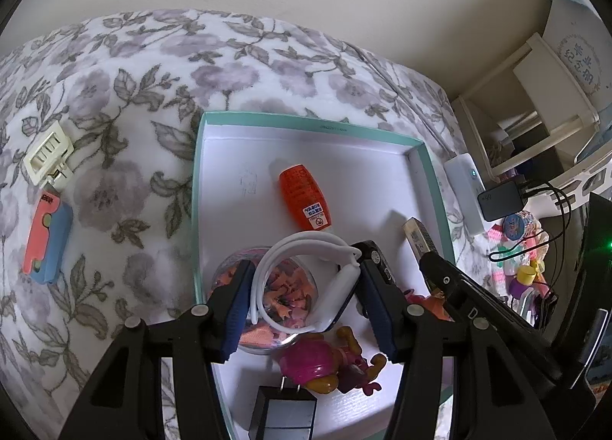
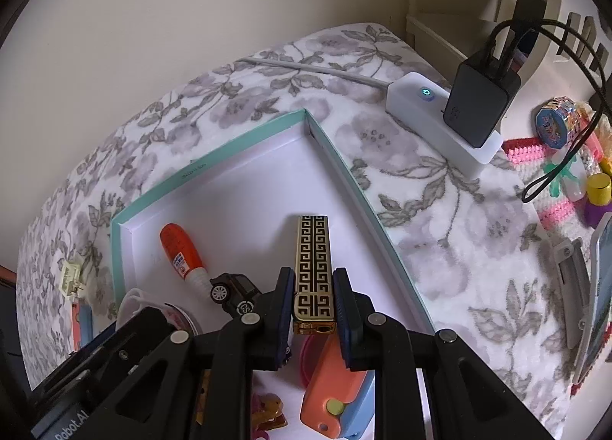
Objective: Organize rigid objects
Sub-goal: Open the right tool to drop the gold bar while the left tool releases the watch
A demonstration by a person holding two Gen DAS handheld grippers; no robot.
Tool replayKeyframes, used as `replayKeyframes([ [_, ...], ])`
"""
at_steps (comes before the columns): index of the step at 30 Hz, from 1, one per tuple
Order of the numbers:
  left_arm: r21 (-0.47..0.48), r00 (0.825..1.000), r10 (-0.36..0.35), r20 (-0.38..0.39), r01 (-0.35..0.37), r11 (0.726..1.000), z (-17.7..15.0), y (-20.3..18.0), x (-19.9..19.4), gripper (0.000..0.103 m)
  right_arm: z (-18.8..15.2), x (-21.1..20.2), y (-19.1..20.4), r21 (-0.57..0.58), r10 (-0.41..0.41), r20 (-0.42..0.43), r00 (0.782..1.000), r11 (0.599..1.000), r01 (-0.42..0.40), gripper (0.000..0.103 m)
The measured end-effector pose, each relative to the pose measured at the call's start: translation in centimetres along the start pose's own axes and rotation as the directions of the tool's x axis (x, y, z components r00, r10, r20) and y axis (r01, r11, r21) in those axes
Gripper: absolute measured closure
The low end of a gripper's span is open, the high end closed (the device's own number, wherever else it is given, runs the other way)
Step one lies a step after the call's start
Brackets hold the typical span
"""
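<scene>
Right tongs (image 2: 313,298) clamping gold-and-black patterned lighter (image 2: 313,268), left tongs (image 1: 302,294) gripping white smartwatch (image 1: 306,287), over teal-rimmed tray (image 1: 306,120).

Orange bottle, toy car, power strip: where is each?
Orange bottle (image 1: 305,196): left wrist view, on its label.
Toy car (image 2: 234,290): right wrist view, on its side.
Power strip (image 2: 420,111): right wrist view, on its top.
</scene>
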State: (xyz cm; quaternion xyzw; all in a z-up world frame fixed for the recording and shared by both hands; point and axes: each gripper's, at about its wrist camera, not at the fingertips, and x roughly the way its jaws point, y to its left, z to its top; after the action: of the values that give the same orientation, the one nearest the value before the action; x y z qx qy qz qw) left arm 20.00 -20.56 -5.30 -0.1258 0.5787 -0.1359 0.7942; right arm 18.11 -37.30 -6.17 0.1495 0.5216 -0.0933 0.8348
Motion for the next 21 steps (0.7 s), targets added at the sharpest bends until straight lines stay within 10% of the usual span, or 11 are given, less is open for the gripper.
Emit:
replayKeyframes([
  [21, 0.017, 0.999, -0.026, 0.037, 0.025, 1.000, 1.1, 0.2, -3.2, 0.045, 1.1, -5.3, 1.1, -0.030, -0.011, 0.113, 0.993, 0.999, 0.015, 0.080],
])
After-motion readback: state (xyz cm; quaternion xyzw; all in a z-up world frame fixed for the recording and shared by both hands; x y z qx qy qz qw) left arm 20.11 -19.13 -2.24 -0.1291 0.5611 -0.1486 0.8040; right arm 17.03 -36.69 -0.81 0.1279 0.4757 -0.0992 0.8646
